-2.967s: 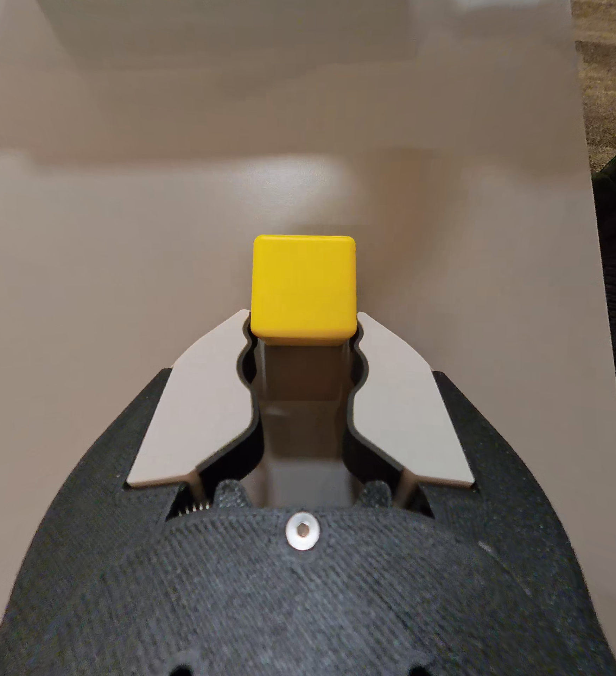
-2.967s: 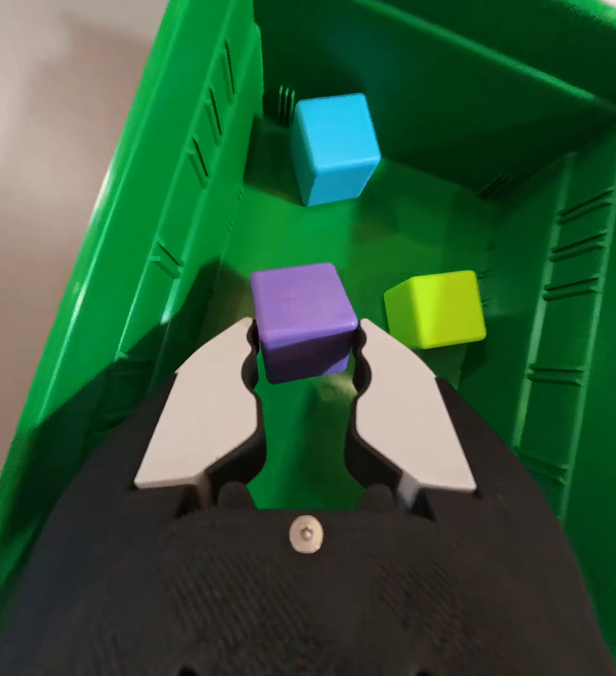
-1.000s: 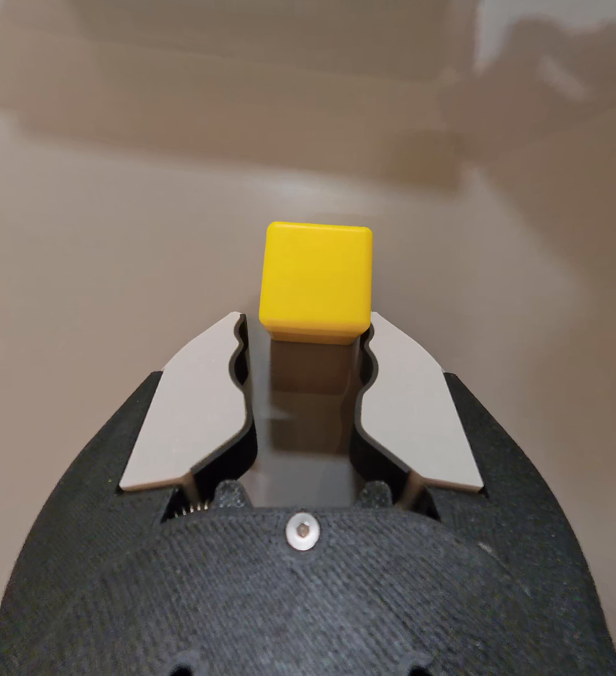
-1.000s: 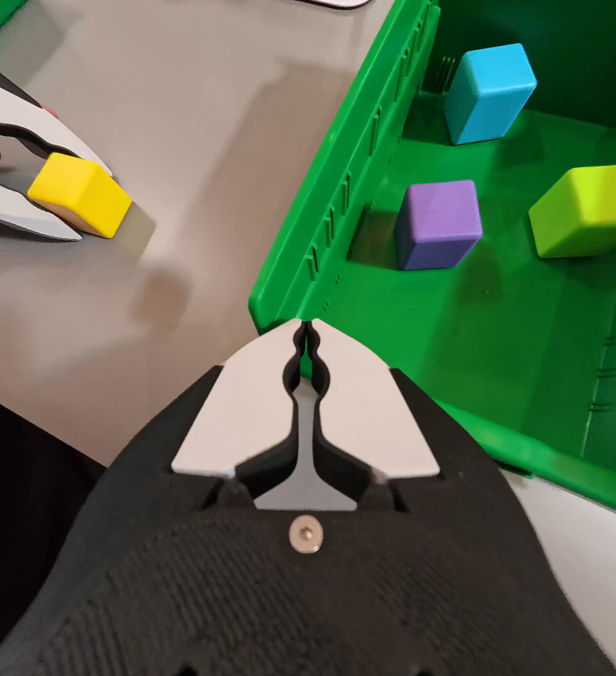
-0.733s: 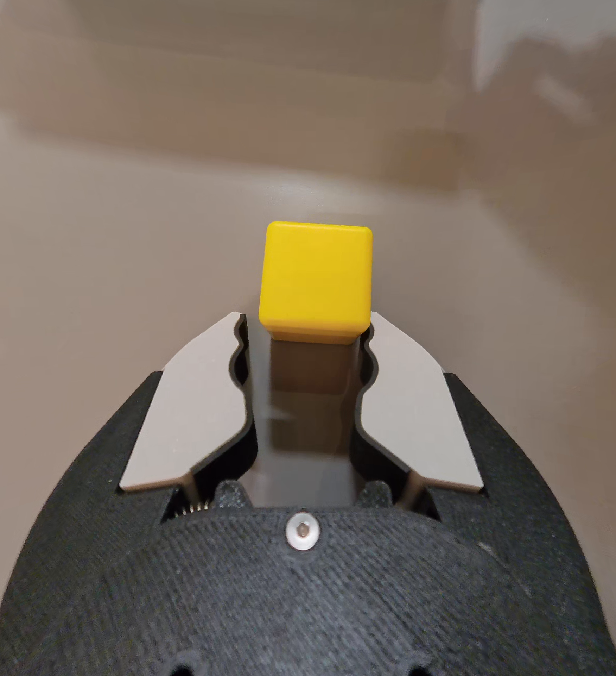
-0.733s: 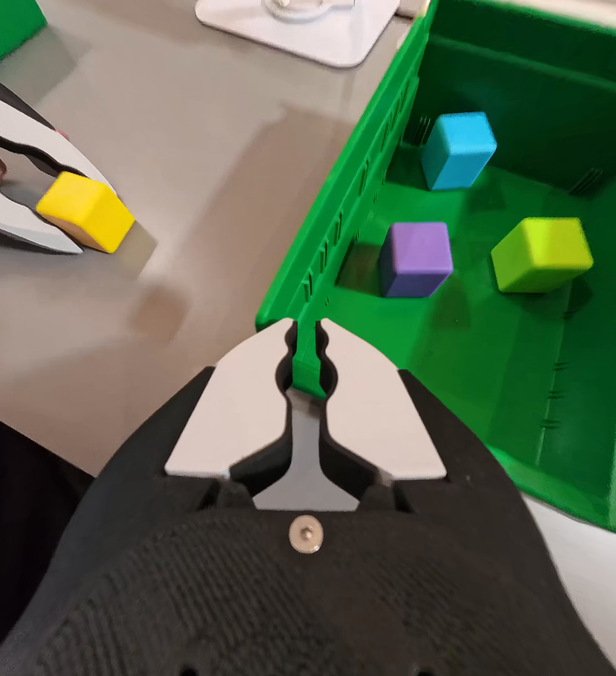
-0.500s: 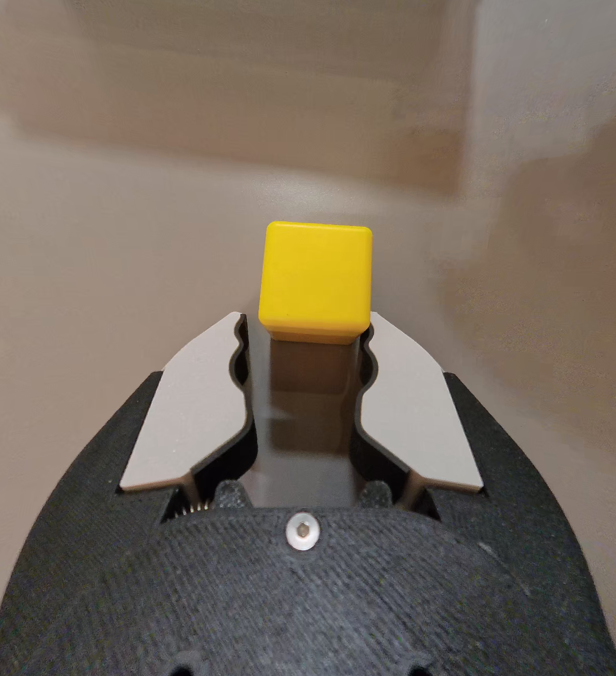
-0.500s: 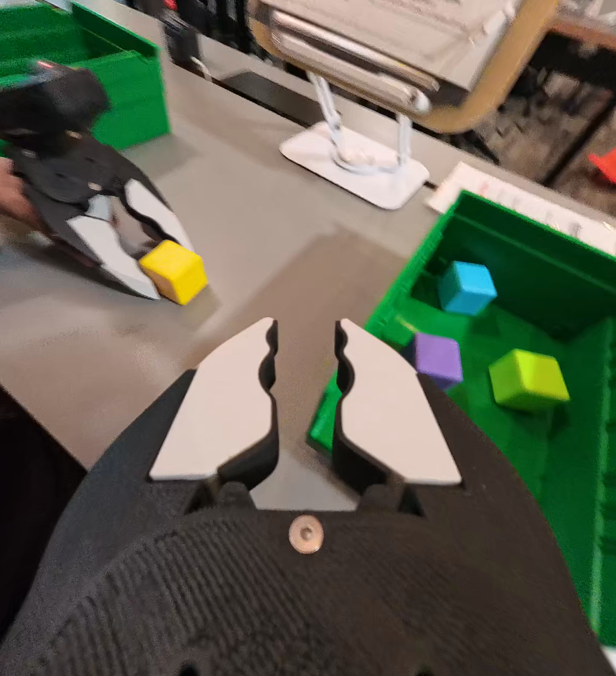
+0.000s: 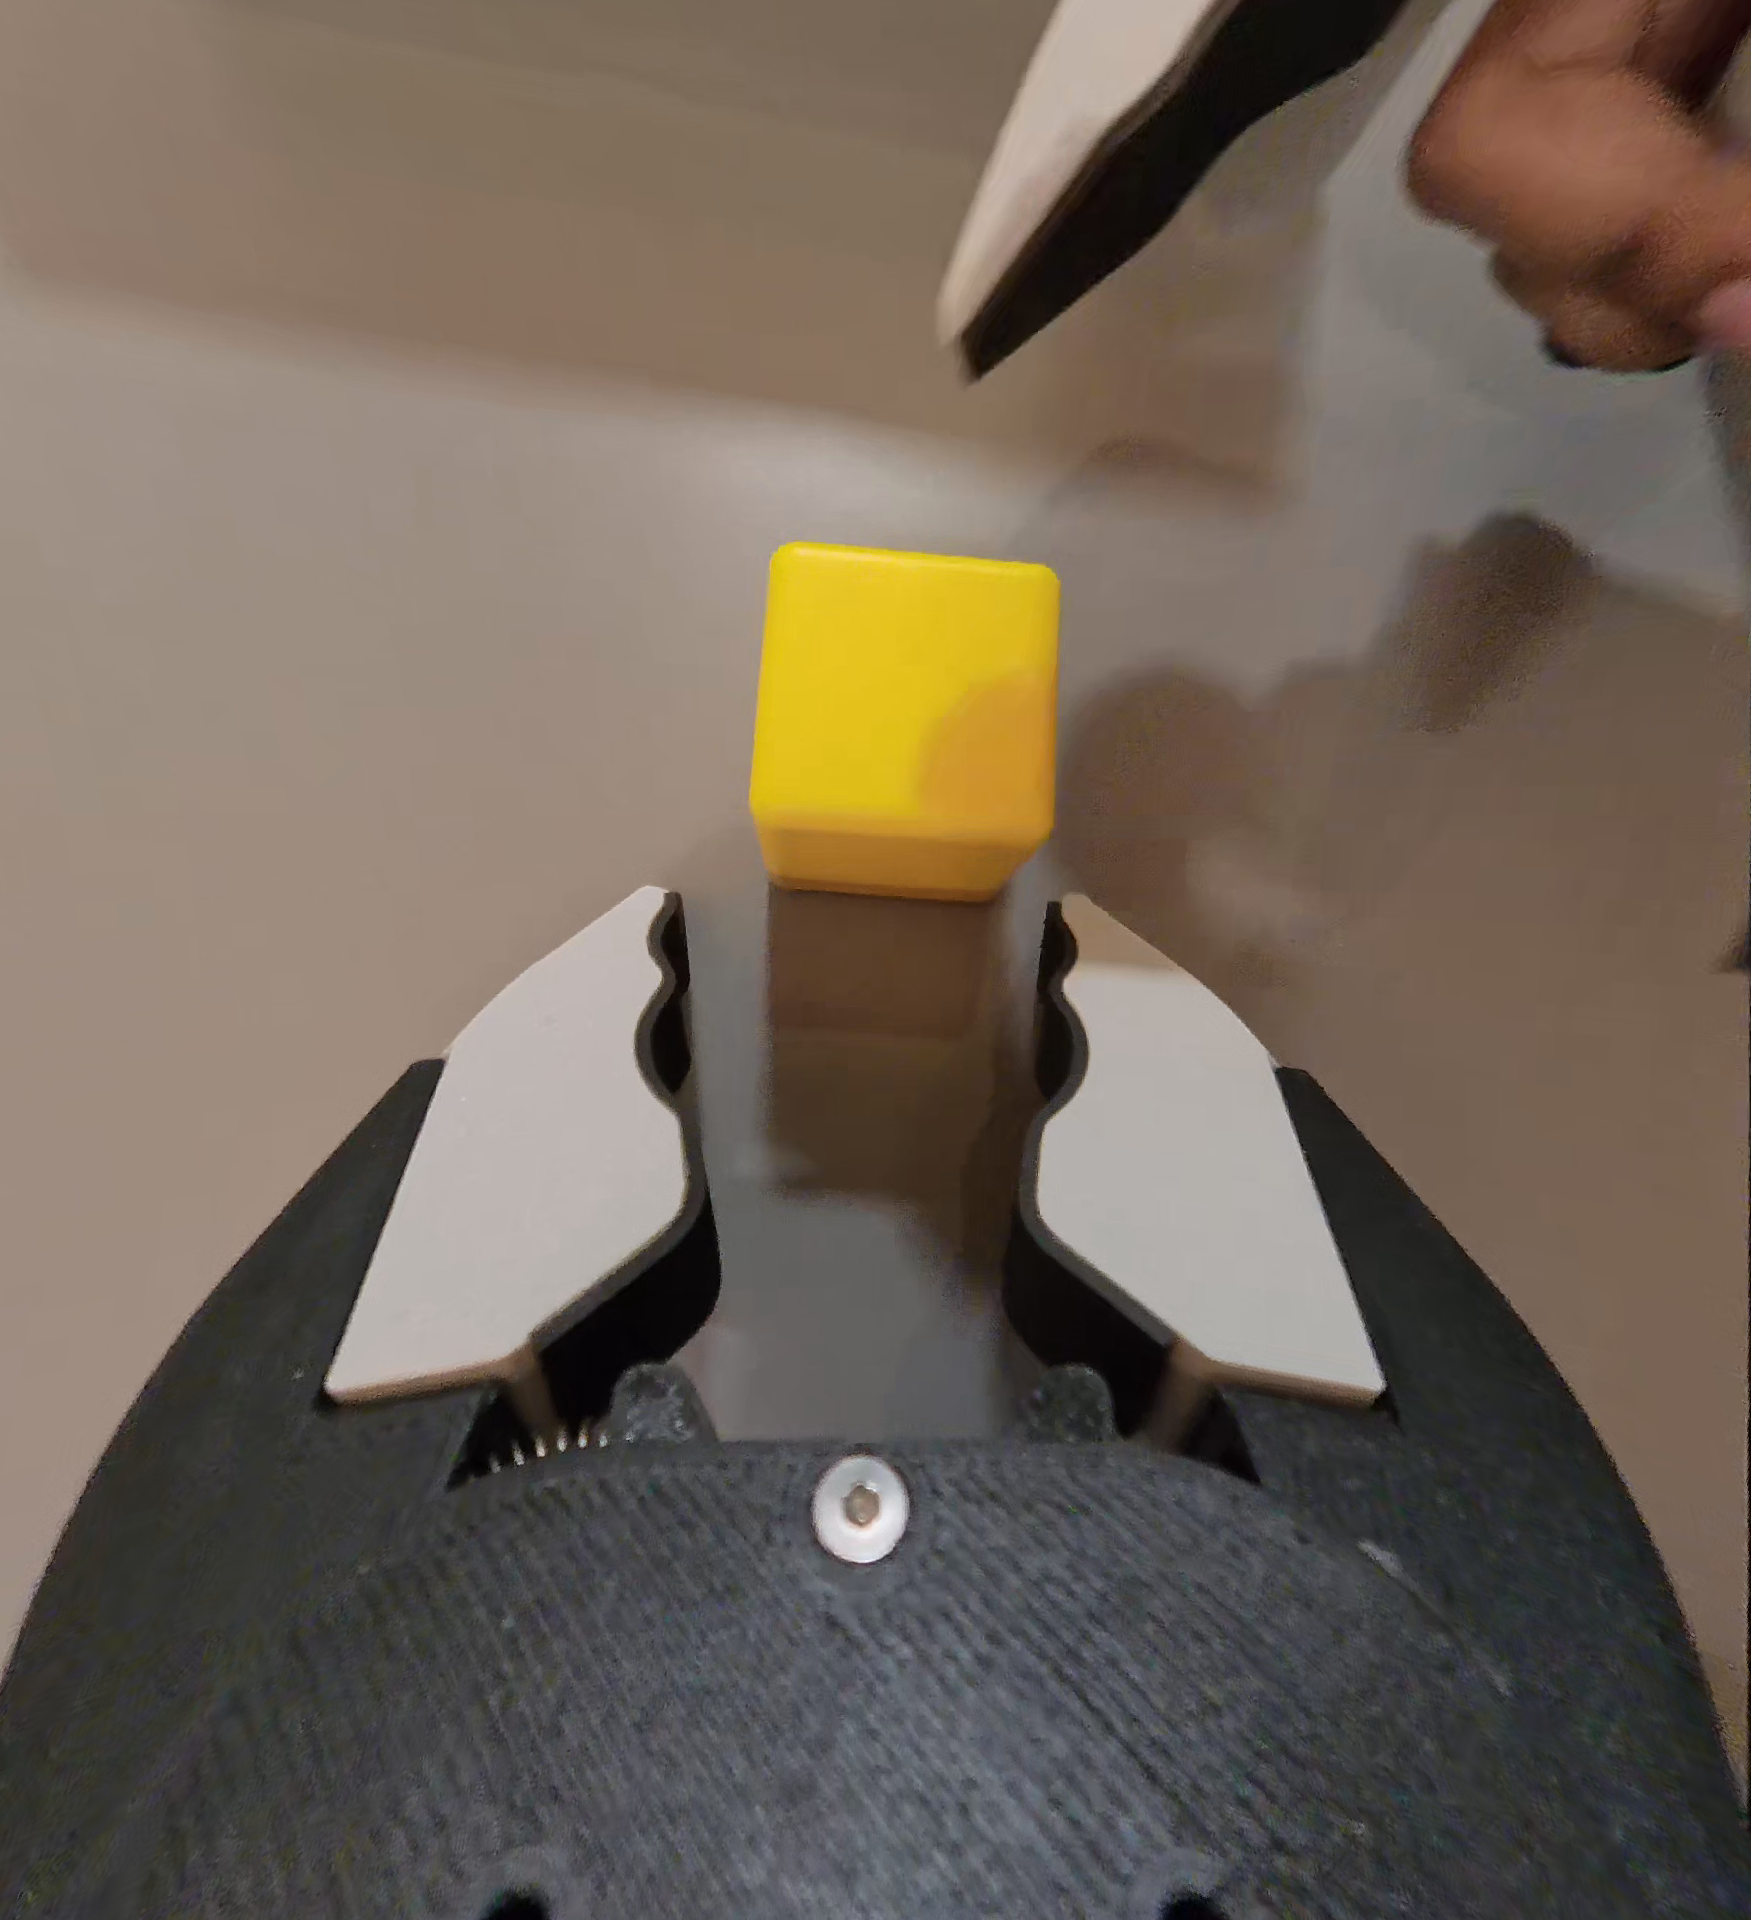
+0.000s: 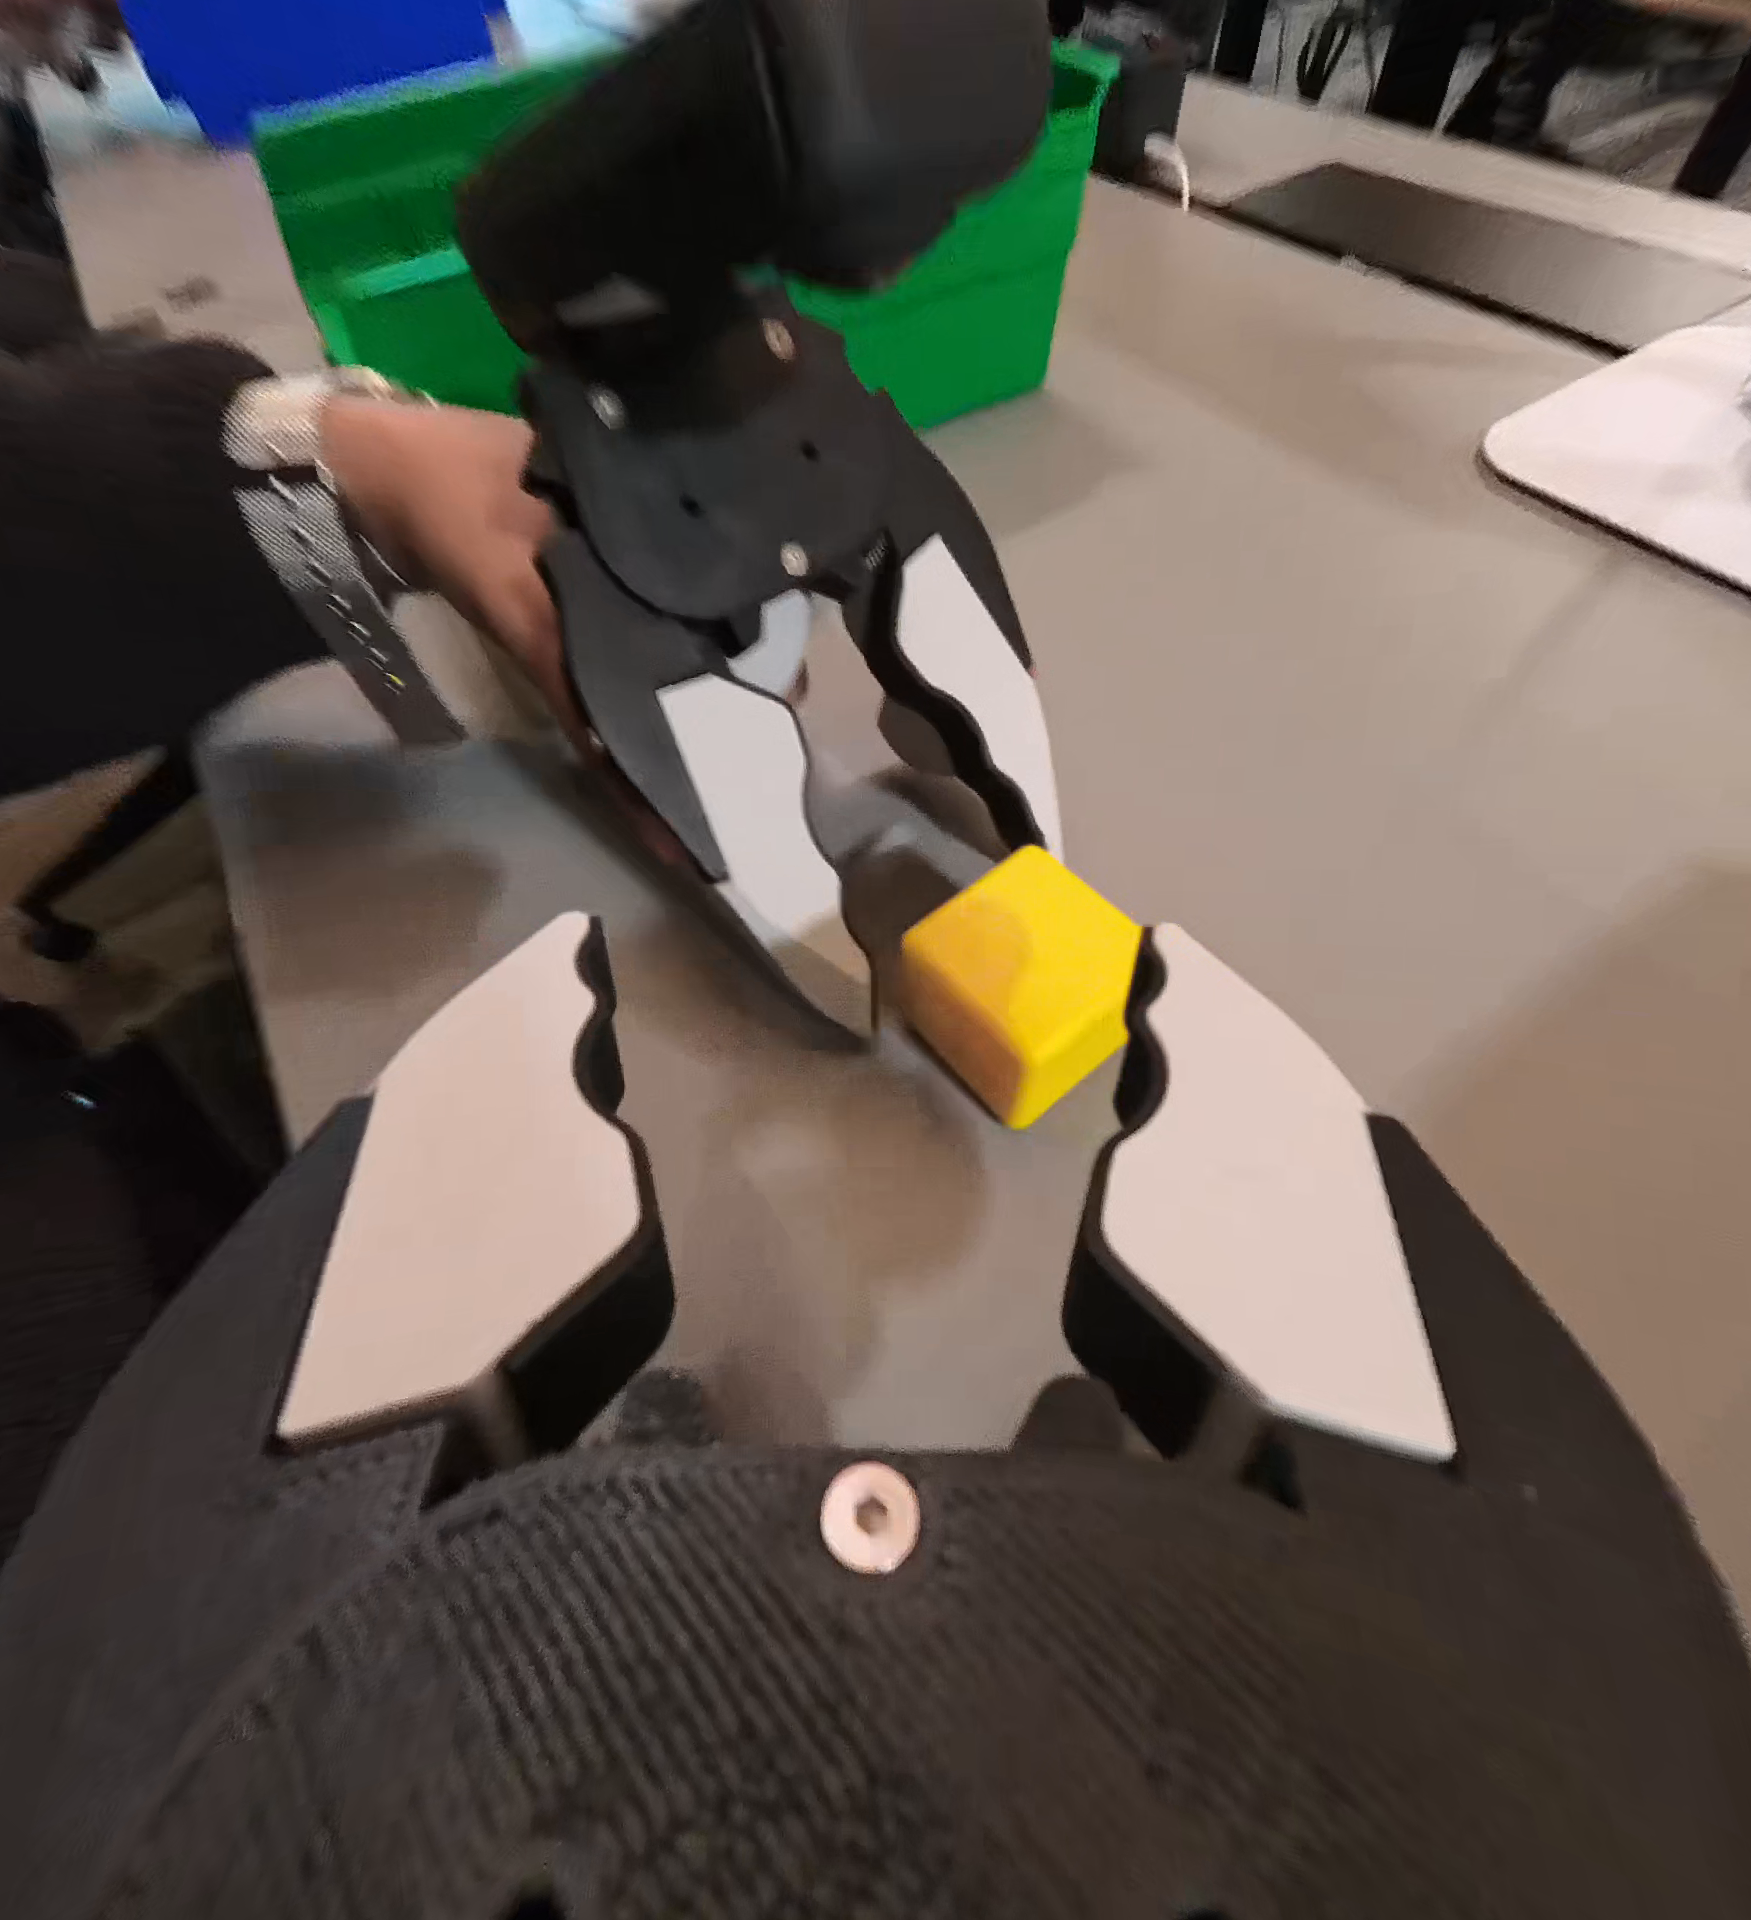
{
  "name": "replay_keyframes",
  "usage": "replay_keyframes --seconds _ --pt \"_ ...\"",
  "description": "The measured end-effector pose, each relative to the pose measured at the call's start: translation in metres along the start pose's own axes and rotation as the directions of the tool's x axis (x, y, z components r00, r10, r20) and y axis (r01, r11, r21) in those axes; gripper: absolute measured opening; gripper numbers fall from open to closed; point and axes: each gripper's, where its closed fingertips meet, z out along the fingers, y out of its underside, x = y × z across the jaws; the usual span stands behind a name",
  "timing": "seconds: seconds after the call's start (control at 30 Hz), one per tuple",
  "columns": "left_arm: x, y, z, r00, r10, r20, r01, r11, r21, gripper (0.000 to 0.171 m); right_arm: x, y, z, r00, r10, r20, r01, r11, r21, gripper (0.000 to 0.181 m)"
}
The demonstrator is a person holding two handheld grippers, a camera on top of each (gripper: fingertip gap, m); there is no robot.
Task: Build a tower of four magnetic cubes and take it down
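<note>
Flanking yellow cube point(image 9: 902, 717): parted claws

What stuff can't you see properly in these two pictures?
- Left wrist view: the right tongs are cut off by the top edge, and the hand is blurred.
- Right wrist view: the inside of the green bin is hidden behind the left tongs.
- The yellow block hides its own underside.

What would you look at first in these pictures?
The bright yellow cube on the grey table, because nothing near it is so colourful. Two open grippers point at it: the left gripper just behind it, not touching, and the right gripper coming from the other side. Farther back stands a green bin.
</note>
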Motion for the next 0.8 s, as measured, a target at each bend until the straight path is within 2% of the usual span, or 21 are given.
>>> replay_keyframes --seconds 0.07,0.2,0.37,0.47,0.63,0.8 --pt "-0.002 0.002 -0.001 1.000 -0.005 0.000 0.005 1.000 0.002 0.065 0.010 0.010 0.014 0.999 -0.028 -0.018 0.027 0.998 -0.061 0.096" --pt "-0.010 0.006 -0.005 1.000 -0.020 0.017 0.020 1.000 0.008 0.065 0.025 0.020 0.028 0.998 -0.014 -0.061 0.008 0.994 -0.106 0.092" --pt "-0.014 0.007 -0.007 0.999 -0.038 0.014 0.037 0.999 0.029 0.062 0.033 0.020 0.028 0.996 -0.004 -0.087 -0.006 0.994 -0.106 0.077" --pt "-0.014 0.007 -0.007 0.999 -0.037 0.013 0.036 0.999 0.032 0.062 0.038 0.023 0.024 0.991 -0.097 -0.097 0.084 0.988 -0.131 0.076" --pt "-0.009 0.005 -0.006 1.000 -0.026 -0.015 0.026 0.999 0.034 0.063 0.031 0.030 0.023 0.962 -0.271 0.027 0.271 0.950 -0.155 0.073" --pt "-0.008 0.005 -0.006 0.999 -0.029 -0.017 0.029 0.999 0.034 0.061 0.022 0.032 0.017 0.958 -0.243 0.153 0.264 0.955 -0.134 0.060"
